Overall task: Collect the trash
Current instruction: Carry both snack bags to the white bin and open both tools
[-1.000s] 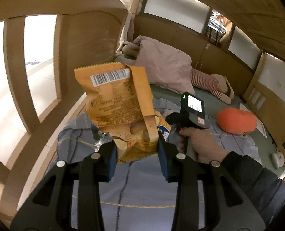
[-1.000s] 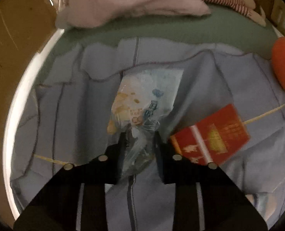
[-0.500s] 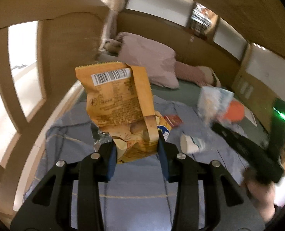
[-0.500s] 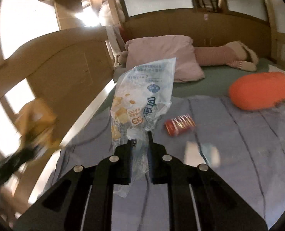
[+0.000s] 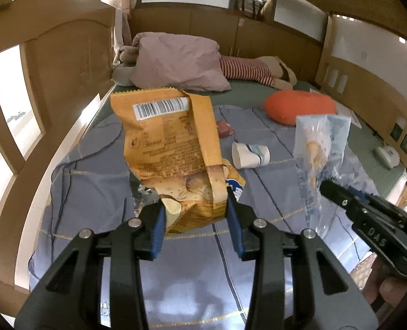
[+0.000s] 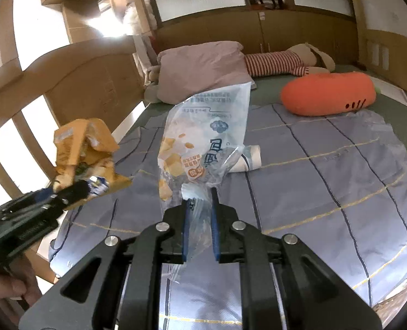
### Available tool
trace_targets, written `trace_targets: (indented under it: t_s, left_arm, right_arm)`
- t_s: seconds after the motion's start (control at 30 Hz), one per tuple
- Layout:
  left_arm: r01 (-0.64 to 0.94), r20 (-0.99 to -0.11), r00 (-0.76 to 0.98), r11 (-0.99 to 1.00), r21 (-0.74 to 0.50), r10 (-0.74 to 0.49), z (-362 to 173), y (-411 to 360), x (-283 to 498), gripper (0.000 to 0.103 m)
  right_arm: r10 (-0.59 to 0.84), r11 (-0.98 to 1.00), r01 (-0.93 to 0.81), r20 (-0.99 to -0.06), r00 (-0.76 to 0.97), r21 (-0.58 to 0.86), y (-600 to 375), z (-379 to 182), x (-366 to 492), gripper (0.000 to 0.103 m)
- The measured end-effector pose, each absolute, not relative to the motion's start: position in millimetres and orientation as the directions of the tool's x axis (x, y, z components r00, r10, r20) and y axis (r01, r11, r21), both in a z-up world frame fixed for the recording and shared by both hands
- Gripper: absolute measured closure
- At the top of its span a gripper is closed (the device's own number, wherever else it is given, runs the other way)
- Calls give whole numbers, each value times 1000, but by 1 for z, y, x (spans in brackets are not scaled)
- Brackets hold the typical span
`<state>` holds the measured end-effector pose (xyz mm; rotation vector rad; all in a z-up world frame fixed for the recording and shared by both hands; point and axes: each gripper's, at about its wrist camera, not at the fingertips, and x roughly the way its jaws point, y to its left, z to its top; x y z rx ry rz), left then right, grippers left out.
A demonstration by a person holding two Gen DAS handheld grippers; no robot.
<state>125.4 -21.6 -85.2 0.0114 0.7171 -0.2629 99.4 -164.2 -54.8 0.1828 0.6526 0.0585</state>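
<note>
Nearest the left wrist camera, the left gripper [image 5: 195,214] is clamped on the lower end of an orange snack bag [image 5: 173,148], blue pads pressed into its crumpled sides; the bag stands upright above the jaws, barcode at its top. Nearest the right wrist camera, the right gripper [image 6: 199,217] is closed tight on the bottom of a clear plastic wrapper [image 6: 206,137] with blue and orange print, which rises upright from the jaws. Both items are held clear of the bed. In the left view the wrapper and the right gripper's fingers show at about 3 o'clock of the orange bag; in the right view the orange bag sits at about 9 o'clock of the wrapper. A hand [image 6: 11,288] grips the left tool's handle at lower left of the right view. Beyond, on the blue-grey quilt [image 5: 99,187], a paper cup [image 5: 250,155] lies on its side, with a small red box [image 5: 224,128] past it at roughly 11 o'clock. Farther off lies an orange carrot-shaped cushion [image 6: 327,93] at 1 o'clock of the cup. Farthest are a pink pillow [image 5: 178,60] and a striped plush toy [image 6: 283,63] against the wooden headboard panel [image 6: 285,33].
</note>
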Motion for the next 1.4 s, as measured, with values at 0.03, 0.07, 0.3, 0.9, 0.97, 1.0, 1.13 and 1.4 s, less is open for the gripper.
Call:
trace_targets:
  t_s: [0.03,0.07,0.3,0.9,0.97,1.0,1.13,1.4]
  left_arm:
    - [243,-654,719,967,-80,-235,-86,-22,126,63]
    - [243,-658,716,967,-77,-233,-86,-22,126,63]
    - [241,-666,714,969,-55,-215,-90,-23,122,63]
    - [582,-645,543,794,-173,-538,-73,-124,79,63]
    - [687,-650,456,705,-177,-608,-68,-163,55,63]
    - [745,-652,401,644,-177,-643,-66,-187,37,63]
    - [880,-683,177,425,-212,-708,-69,-269,-20,61]
    - [895,-779,-50,317,-313,-625,-109,-344,-55,18]
  right_arm:
    - [113,983,-3,-596,795,182,-167,-56,99,89]
    - [114,984,-7,-596,795,180,-168,-56,98,89]
    - [121,981,0,-608,785,195,-178,-57,97,89]
    - [-100,959,217,-503,859,181,-301,-1,-55,88]
    - [-187,939,308,-529,828,151,-333,-3,-100,88]
    - [-223,929,345,-541,811,132,-343,-6,-116,88]
    - [-327,860,501,-646,690,100,-387,-35,-180,83]
    - [-383,742,633,-634,672,222,-418,-30,-228,18]
